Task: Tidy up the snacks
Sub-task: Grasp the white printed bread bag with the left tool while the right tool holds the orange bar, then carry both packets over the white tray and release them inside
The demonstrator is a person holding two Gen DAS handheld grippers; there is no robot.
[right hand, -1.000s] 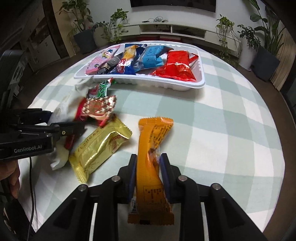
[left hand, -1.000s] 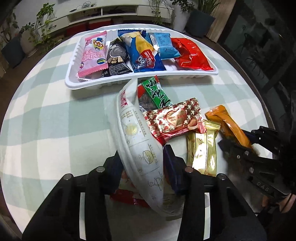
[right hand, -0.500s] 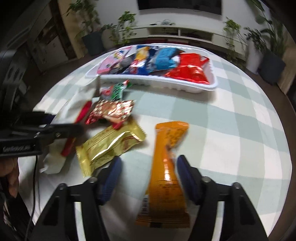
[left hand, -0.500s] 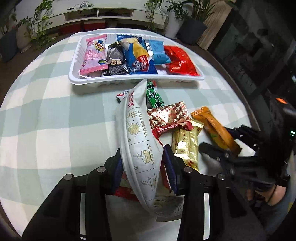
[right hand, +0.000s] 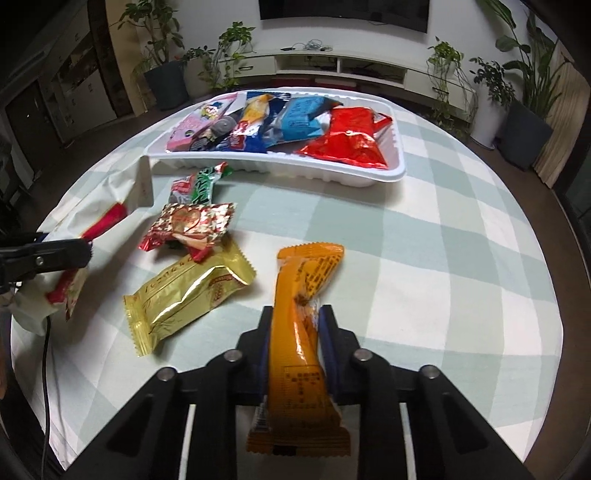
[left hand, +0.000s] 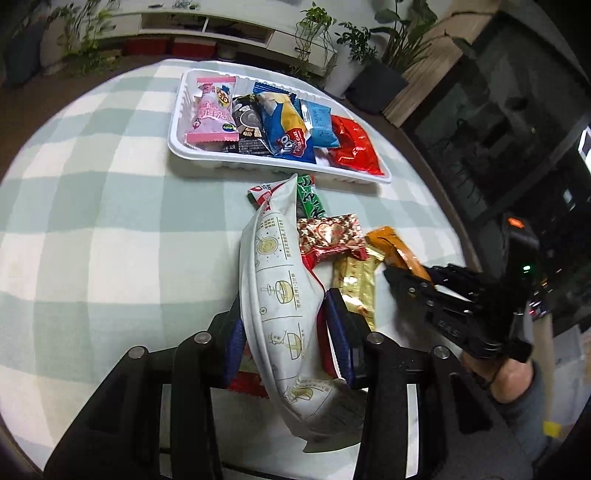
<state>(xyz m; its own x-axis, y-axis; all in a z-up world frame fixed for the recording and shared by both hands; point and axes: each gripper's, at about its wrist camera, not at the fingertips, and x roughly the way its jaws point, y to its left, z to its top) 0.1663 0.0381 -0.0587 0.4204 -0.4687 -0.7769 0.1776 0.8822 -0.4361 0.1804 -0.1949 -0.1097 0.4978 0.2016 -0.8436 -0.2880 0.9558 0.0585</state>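
Left wrist view — right gripper (left hand: 397,275) marked "DAS", fingers pinching orange packet (left hand: 400,253)

We see a home living room: a dark wall-mounted television (right hand: 343,14) above a long white low cabinet (right hand: 332,66), leafy potted houseplants (right hand: 162,70), and a round tabletop (right hand: 443,240) under green-and-white checked cloth.

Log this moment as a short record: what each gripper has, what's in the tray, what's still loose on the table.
left gripper: shut on the white noodle packet
right gripper: jaws just closed further, now shut on the orange snack bar
tray: white, holds pink, black, blue, light-blue and red packs
loose on tablecloth: gold packet, red heart-print packet, green packet
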